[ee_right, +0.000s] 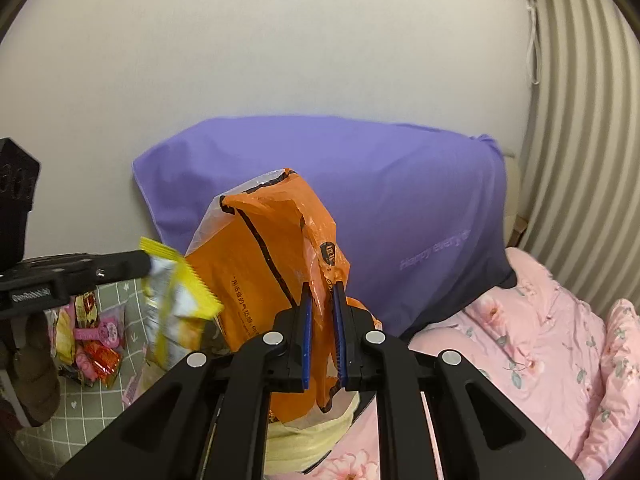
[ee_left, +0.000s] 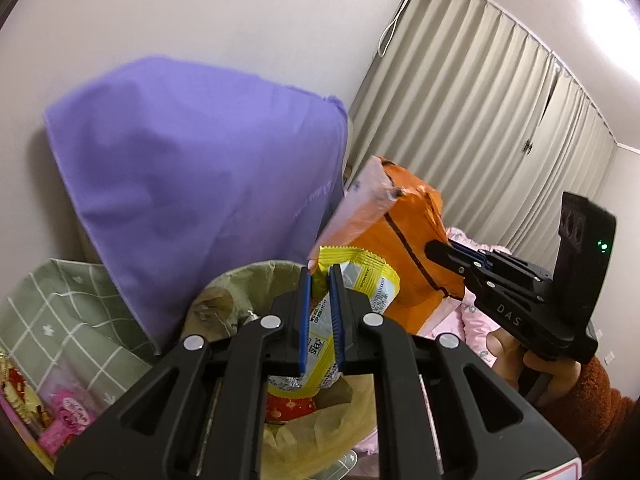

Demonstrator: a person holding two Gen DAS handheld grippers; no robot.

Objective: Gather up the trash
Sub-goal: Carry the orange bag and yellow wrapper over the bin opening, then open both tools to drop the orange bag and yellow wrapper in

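My left gripper (ee_left: pixel 320 276) is shut on a yellow snack wrapper (ee_left: pixel 360 280) and holds it over the open mouth of a pale yellow trash bag (ee_left: pixel 248 280). The bag holds paper and a red wrapper (ee_left: pixel 290 408). My right gripper (ee_right: pixel 321 292) is shut on an orange plastic bag (ee_right: pixel 260 264) and holds it upright above the trash bag (ee_right: pixel 304 440). In the right wrist view the left gripper (ee_right: pixel 144 266) comes in from the left with the yellow wrapper (ee_right: pixel 176 300). In the left wrist view the right gripper (ee_left: pixel 436 250) grips the orange bag (ee_left: pixel 408 232).
A purple pillow (ee_right: pixel 360 200) leans on the white wall behind. Pink floral bedding (ee_right: pixel 540 340) lies to the right. A green checked cloth (ee_left: pixel 68 312) with several snack wrappers (ee_right: pixel 92 340) lies to the left. Beige curtains (ee_left: pixel 500 120) hang at the right.
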